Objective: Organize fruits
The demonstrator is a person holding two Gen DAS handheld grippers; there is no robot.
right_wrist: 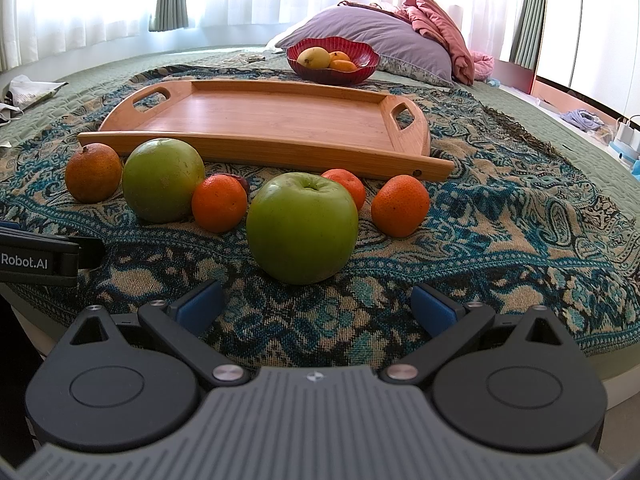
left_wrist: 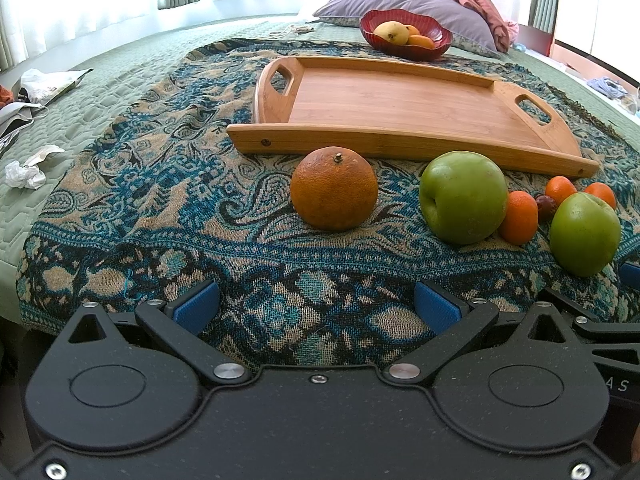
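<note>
Fruit lies on a patterned blue cloth (left_wrist: 160,184) in front of an empty wooden tray (left_wrist: 400,104). In the left wrist view a large orange (left_wrist: 334,188) sits just ahead of my open, empty left gripper (left_wrist: 316,308), with two green apples (left_wrist: 462,196) (left_wrist: 584,234) and small tangerines (left_wrist: 519,217) to its right. In the right wrist view a green apple (right_wrist: 302,226) lies right before my open, empty right gripper (right_wrist: 316,308); the other apple (right_wrist: 162,179), the orange (right_wrist: 93,173), the tangerines (right_wrist: 219,202) (right_wrist: 400,205) and the tray (right_wrist: 272,118) are behind.
A red bowl (left_wrist: 406,34) (right_wrist: 333,60) holding yellow and orange fruit stands beyond the tray, before a purple pillow (right_wrist: 372,34). Crumpled paper (left_wrist: 28,172) and bags lie on the green bedspread at left. The left gripper's side (right_wrist: 38,260) shows at the right view's left edge.
</note>
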